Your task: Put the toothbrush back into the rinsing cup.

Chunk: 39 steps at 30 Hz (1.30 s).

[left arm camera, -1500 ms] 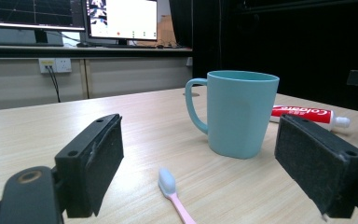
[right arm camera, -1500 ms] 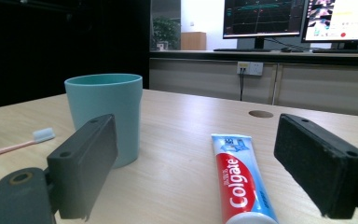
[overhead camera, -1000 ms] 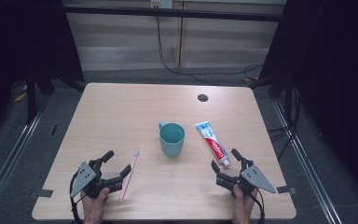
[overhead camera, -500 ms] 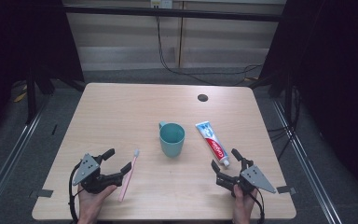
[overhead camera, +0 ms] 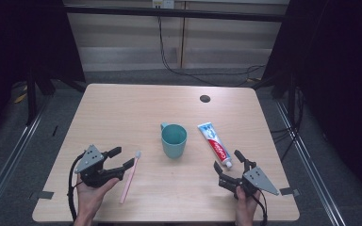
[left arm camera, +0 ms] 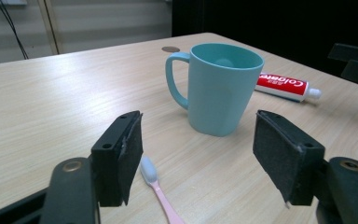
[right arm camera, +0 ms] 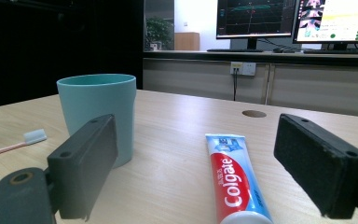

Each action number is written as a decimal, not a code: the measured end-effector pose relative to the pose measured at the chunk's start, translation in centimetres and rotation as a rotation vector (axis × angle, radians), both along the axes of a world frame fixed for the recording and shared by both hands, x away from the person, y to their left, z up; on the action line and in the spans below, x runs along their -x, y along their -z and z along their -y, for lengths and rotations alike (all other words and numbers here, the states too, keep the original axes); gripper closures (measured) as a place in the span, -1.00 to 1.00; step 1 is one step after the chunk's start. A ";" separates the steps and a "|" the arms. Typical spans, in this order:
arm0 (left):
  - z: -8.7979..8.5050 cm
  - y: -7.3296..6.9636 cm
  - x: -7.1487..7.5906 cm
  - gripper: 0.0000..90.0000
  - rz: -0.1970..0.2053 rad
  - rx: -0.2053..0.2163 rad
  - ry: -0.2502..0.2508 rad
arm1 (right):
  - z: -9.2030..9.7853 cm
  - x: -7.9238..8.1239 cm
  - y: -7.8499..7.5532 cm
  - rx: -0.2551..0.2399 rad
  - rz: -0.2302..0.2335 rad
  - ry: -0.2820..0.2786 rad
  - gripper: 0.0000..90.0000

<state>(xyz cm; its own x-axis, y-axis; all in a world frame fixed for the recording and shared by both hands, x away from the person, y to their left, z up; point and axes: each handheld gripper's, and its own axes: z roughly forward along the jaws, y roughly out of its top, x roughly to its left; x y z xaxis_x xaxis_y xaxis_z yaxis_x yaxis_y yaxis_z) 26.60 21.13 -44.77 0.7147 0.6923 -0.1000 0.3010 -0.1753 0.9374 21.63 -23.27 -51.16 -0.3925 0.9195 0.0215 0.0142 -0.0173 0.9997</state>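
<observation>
Toothbrush (overhead camera: 130, 176) lies near the table's front edge, beneath the open, closing left claw (overhead camera: 122, 158).

Both handheld grippers, left gripper (overhead camera: 121, 158) and right gripper (overhead camera: 227, 166), are chunky black plastic with a grey triangle plate on top, flat foam-faced pads (left arm camera: 131, 154), brass-looking pivot screws and a black cable trailing off.
</observation>
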 end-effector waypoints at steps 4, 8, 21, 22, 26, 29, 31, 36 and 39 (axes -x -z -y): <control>0.0 -0.4 -0.5 -0.22 -0.021 -0.012 0.002 | 0.0 0.0 0.0 0.000 0.000 0.005 -0.71; 0.5 -0.7 -1.0 -0.10 -0.041 -0.029 0.005 | -0.1 0.0 0.0 -0.002 -0.005 0.024 -0.71; 1.9 -1.3 -3.5 0.02 -0.257 -0.150 0.043 | -0.1 0.0 0.0 0.002 -0.001 0.024 -0.71; 2.0 -1.3 -3.7 0.03 -0.263 -0.159 0.045 | -0.1 0.0 0.0 0.002 -0.001 0.024 -0.71; 2.2 -1.9 -4.1 0.09 -0.296 -0.171 0.050 | -0.1 0.0 0.0 0.002 -0.001 0.023 -0.71; 2.4 -2.4 -4.3 0.16 -0.325 -0.185 0.047 | -0.1 0.0 0.0 0.001 -0.001 0.023 -0.71; 2.6 -2.6 -4.4 0.20 -0.355 -0.225 0.062 | -0.1 0.0 0.0 0.002 0.000 0.023 -0.71; 3.3 -1.8 -4.9 0.20 -0.483 -0.290 0.097 | -0.1 0.0 0.0 0.001 -0.001 0.023 -0.71; 3.4 -1.3 -5.3 0.17 -0.544 -0.320 0.094 | -0.1 0.0 0.0 0.001 -0.001 0.023 -0.71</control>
<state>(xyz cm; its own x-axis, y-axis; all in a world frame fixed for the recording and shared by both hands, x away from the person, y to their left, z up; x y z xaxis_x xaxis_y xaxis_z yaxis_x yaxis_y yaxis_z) 31.90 17.74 -43.46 0.6791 0.6847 -0.2647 0.6890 -0.4701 0.5516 21.59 -23.20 -51.16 -0.3709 0.9284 0.0205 0.0146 -0.0162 0.9998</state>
